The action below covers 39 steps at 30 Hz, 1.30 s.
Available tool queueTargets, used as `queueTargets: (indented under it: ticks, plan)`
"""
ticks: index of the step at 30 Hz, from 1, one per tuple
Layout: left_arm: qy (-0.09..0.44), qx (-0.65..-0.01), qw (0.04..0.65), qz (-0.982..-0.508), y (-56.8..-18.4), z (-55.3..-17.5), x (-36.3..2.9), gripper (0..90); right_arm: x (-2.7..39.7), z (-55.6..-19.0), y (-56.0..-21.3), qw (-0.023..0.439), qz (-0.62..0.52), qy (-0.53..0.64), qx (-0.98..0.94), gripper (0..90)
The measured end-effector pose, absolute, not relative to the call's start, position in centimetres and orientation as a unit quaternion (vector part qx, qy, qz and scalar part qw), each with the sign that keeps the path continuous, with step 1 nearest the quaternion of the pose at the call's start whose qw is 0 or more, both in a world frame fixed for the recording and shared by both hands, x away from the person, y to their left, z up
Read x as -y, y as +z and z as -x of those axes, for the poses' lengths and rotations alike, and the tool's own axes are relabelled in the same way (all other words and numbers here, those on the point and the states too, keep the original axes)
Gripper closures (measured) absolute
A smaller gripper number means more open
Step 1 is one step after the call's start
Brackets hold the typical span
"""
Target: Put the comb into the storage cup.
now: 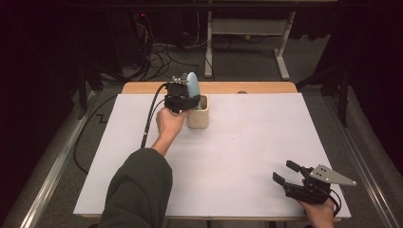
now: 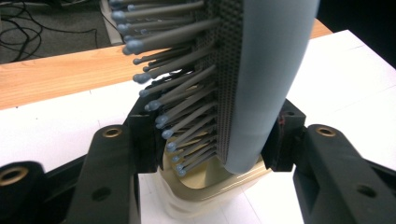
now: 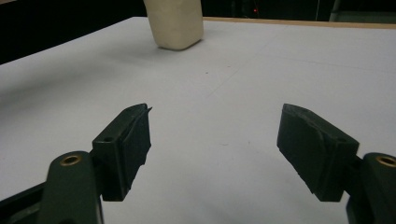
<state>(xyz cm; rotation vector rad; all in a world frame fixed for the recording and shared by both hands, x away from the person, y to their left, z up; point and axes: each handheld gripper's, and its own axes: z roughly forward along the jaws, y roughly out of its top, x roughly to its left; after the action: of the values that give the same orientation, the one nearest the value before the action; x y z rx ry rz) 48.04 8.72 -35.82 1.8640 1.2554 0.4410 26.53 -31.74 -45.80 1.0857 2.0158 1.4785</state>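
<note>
Though gaping right tool (image 3: 215,154), left tool (image 2: 212,140) around hairbrush (image 2: 261,84).

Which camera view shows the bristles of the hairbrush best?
The left gripper view: the hairbrush is close, and its ball-tipped bristles stand out one by one, above the cream cup. In the high view the brush is a small blue shape at the left gripper, bristles too small to tell. The right gripper view shows the cup's base.

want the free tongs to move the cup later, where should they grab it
Grip the cream cup across its lower walls, coming in level from its right, the open table side. It stands upright, and its mouth and left side are taken up by the hairbrush and the left tongs. The right tongs are open.
</note>
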Motion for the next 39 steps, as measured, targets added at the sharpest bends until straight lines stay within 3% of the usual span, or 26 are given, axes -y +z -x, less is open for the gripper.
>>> queueTargets:
  ticks: [28,39]
  plan:
    - [0.223,-0.487,0.382,-0.753,-35.6,-47.7,-9.9,31.8,31.7,-26.5,-45.8,0.207,-0.389,0.531,-0.724,26.5]
    - [0.224,-0.484,0.387,-0.752,-35.3,-47.2,-10.6,31.6,31.7,-26.5,-45.8,0.207,-0.389,0.531,-0.724,26.5]
